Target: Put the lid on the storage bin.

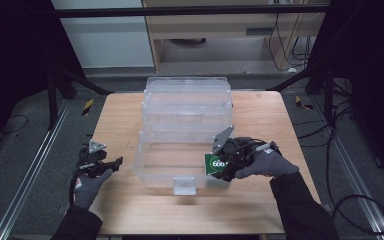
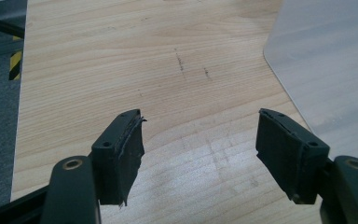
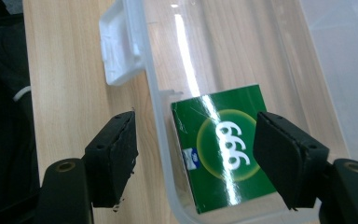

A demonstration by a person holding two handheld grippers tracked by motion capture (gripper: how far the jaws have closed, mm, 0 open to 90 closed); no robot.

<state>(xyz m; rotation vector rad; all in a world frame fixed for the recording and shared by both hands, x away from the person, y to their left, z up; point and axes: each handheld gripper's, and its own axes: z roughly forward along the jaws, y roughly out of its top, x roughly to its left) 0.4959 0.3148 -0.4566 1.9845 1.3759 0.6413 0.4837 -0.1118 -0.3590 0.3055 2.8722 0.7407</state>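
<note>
A green box [image 1: 214,164] with a white "666" in a yellow ring lies in the front right corner of a clear plastic container [image 1: 145,150]. In the right gripper view the green box [image 3: 219,149] rests against the container wall [image 3: 156,116]. My right gripper [image 1: 221,169] stands over that corner with its jaws apart: one pad is outside the wall, the other over the box's far edge, and neither presses on it. My left gripper [image 1: 111,165] rests on the table left of the container, open, with bare wood between its pads [image 2: 126,154].
The container's white latch tab [image 1: 184,185] juts from its front wall, toward the table's near edge. Its raised clear part [image 1: 187,95] stands behind. The wooden table [image 1: 265,125] has bare room on both sides. Dark floor, rails and cables surround it.
</note>
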